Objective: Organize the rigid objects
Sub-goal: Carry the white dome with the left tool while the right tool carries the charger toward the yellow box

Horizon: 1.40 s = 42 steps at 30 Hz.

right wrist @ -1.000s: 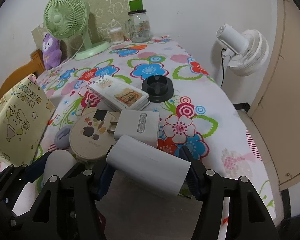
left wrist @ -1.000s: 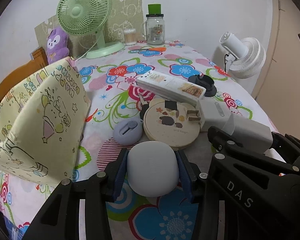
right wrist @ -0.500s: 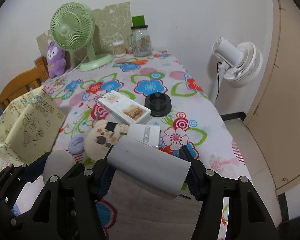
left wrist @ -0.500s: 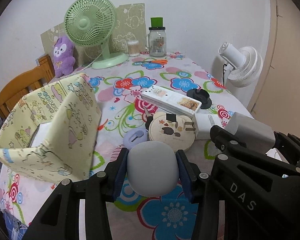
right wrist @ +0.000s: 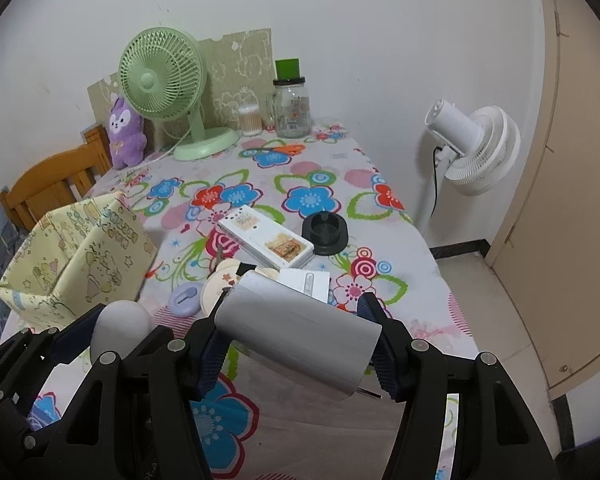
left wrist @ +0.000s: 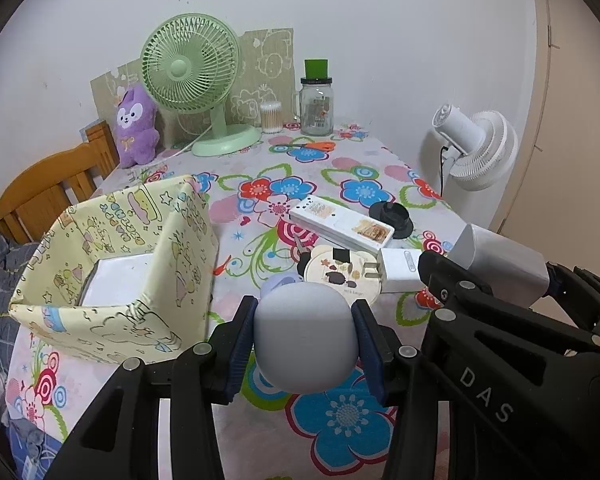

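My left gripper [left wrist: 305,338] is shut on a grey rounded egg-shaped object [left wrist: 306,336], held above the floral table; the same object [right wrist: 120,324] shows at the left of the right wrist view. My right gripper [right wrist: 296,350] is shut on a white box-shaped charger [right wrist: 296,340], also seen as a pale block [left wrist: 500,262] at the right of the left wrist view. A yellow patterned open box [left wrist: 112,268] stands to the left, with a white item inside. On the cloth lie a round patterned case [left wrist: 342,276], a white adapter [left wrist: 398,272], a white rectangular box [left wrist: 340,224], a black round dish [left wrist: 392,214] and a lilac disc [right wrist: 186,300].
At the table's far end stand a green desk fan [left wrist: 192,76], a purple plush toy [left wrist: 134,128], a glass jar with a green lid [left wrist: 317,100] and a cotton-swab tub [left wrist: 271,116]. A wooden chair [left wrist: 48,192] is at the left, a white floor fan [right wrist: 472,148] at the right.
Both grippers have risen with their objects still held, so the table items look smaller and lower. The yellow box's inside has come into view in the left wrist view.
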{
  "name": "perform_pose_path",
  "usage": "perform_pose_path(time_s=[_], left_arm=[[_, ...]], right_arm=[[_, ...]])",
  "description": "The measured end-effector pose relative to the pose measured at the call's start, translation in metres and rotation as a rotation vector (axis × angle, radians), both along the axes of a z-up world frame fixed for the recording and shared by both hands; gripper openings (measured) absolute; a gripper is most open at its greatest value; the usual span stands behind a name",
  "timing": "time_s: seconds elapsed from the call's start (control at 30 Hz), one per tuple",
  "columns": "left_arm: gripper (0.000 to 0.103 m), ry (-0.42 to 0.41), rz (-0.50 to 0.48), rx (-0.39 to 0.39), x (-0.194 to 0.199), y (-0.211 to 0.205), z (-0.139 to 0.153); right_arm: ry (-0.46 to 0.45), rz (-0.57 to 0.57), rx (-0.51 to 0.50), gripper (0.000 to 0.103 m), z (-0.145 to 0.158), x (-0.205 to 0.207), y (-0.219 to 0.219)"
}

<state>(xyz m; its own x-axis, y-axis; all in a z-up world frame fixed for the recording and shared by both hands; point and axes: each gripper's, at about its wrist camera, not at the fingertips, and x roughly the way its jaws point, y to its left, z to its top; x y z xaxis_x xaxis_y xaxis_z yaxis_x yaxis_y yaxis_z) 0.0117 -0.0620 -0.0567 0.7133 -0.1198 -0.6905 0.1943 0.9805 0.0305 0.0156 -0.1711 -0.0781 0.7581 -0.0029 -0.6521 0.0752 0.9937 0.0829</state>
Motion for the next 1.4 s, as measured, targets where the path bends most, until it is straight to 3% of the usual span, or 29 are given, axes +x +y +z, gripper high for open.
perform_pose_path(time_s=[0.7, 1.4], left_arm=[[0.049, -0.084, 0.006, -0.017, 0.002, 0.014, 0.06], [0.049, -0.076, 0.015, -0.027, 0.042, 0.065, 0.06]], right_arm=[[-0.1, 0.022, -0.026, 0.065, 0.065, -0.001, 0.014], [-0.1, 0.075, -0.003, 0.065, 0.07, 0.038, 0.067]])
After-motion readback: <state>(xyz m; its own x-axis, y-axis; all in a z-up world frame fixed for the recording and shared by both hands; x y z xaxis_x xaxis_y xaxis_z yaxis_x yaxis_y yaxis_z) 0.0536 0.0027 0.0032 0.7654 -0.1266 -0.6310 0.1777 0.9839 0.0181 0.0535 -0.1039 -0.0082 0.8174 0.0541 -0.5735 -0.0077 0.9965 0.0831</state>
